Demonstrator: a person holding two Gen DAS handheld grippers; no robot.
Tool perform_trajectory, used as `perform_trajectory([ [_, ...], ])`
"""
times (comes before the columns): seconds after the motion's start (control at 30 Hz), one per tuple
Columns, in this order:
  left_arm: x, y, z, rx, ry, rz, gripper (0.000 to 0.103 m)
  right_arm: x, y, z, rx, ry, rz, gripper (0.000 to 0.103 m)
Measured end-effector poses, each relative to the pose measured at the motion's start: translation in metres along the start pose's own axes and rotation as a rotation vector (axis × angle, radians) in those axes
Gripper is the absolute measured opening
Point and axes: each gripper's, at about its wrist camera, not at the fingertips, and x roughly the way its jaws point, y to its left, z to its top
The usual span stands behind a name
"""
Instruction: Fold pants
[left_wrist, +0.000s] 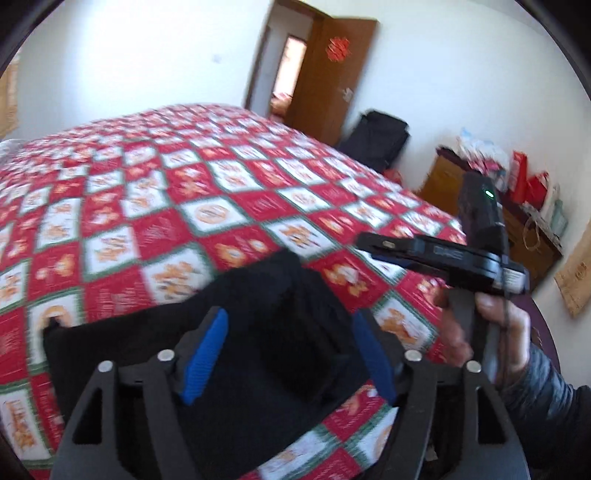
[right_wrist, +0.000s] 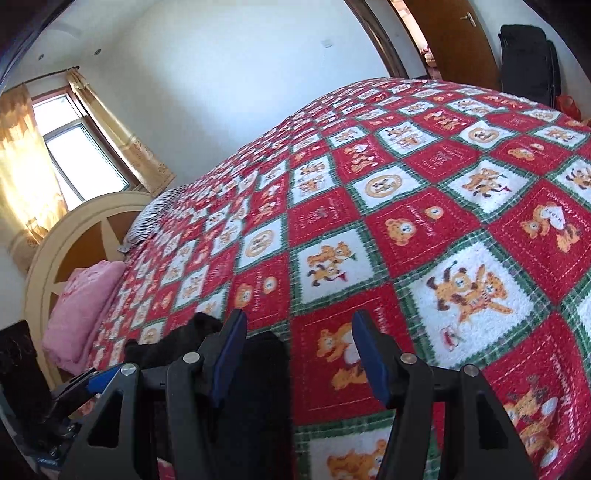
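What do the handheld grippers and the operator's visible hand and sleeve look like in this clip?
Both the left gripper and right gripper have black linkage frames with silver rivets and ribbed blue finger pads. The right hand is bare, in a dark quilted sleeve; a thin black cable crosses it.

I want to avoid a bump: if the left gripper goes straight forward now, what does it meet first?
Probably the black fabric pants lying directly between its open jaws, on the red-and-white checked bedspread; depth is unclear.
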Motion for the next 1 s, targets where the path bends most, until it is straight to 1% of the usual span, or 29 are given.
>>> perform_trajectory([
  [0.07,-0.008,0.019,-0.005,-0.024,-0.035,0.061,0.079,-0.002,0.011,-0.001,0.001,0.019,0.036,0.063],
  [0.1,-0.011,0.030,-0.009,-0.033,-0.050,0.117,0.080,-0.003,0.019,-0.003,-0.002,0.036,0.054,0.064],
  [0.13,-0.013,0.041,-0.013,-0.039,-0.057,0.166,0.082,-0.002,0.028,-0.005,-0.008,0.059,0.069,0.066],
  [0.17,-0.013,0.047,-0.017,-0.034,-0.059,0.196,0.084,0.000,0.037,-0.009,-0.020,0.084,0.083,0.067],
  [0.2,-0.012,0.061,-0.022,-0.063,-0.055,0.233,0.084,0.004,0.048,-0.014,-0.033,0.117,0.094,0.067],
  [0.27,-0.010,0.077,-0.030,-0.094,-0.047,0.262,0.084,0.010,0.064,-0.025,-0.062,0.171,0.093,0.067],
  [0.3,-0.008,0.082,-0.034,-0.106,-0.042,0.270,0.084,0.016,0.075,-0.032,-0.098,0.209,0.071,0.067],
  [0.37,-0.003,0.094,-0.043,-0.132,-0.029,0.289,0.084,0.021,0.086,-0.044,-0.149,0.255,0.027,0.067],
  [0.43,0.000,0.102,-0.049,-0.167,-0.024,0.275,0.084,0.022,0.091,-0.054,-0.160,0.288,0.028,0.067],
  [0.5,0.002,0.105,-0.052,-0.190,-0.028,0.259,0.084,0.021,0.090,-0.060,-0.168,0.287,0.009,0.067],
  [0.53,0.002,0.105,-0.052,-0.195,-0.029,0.255,0.084,0.019,0.089,-0.062,-0.178,0.281,0.004,0.057],
  [0.57,0.002,0.104,-0.051,-0.196,-0.030,0.252,0.086,0.019,0.089,-0.063,-0.192,0.280,-0.002,0.028],
  [0.6,0.002,0.103,-0.051,-0.195,-0.032,0.252,0.087,0.018,0.088,-0.064,-0.205,0.289,-0.004,0.016],
  [0.67,0.001,0.101,-0.050,-0.194,-0.036,0.249,0.087,0.015,0.083,-0.064,-0.212,0.282,-0.007,0.012],
  [0.87,0.000,0.105,-0.052,-0.205,-0.044,0.238,0.088,-0.001,0.075,-0.064,-0.210,0.264,0.025,0.011],
  [1.0,0.005,0.107,-0.056,-0.206,-0.026,0.245,0.088,-0.004,0.059,-0.068,-0.202,0.271,-0.013,0.011],
])
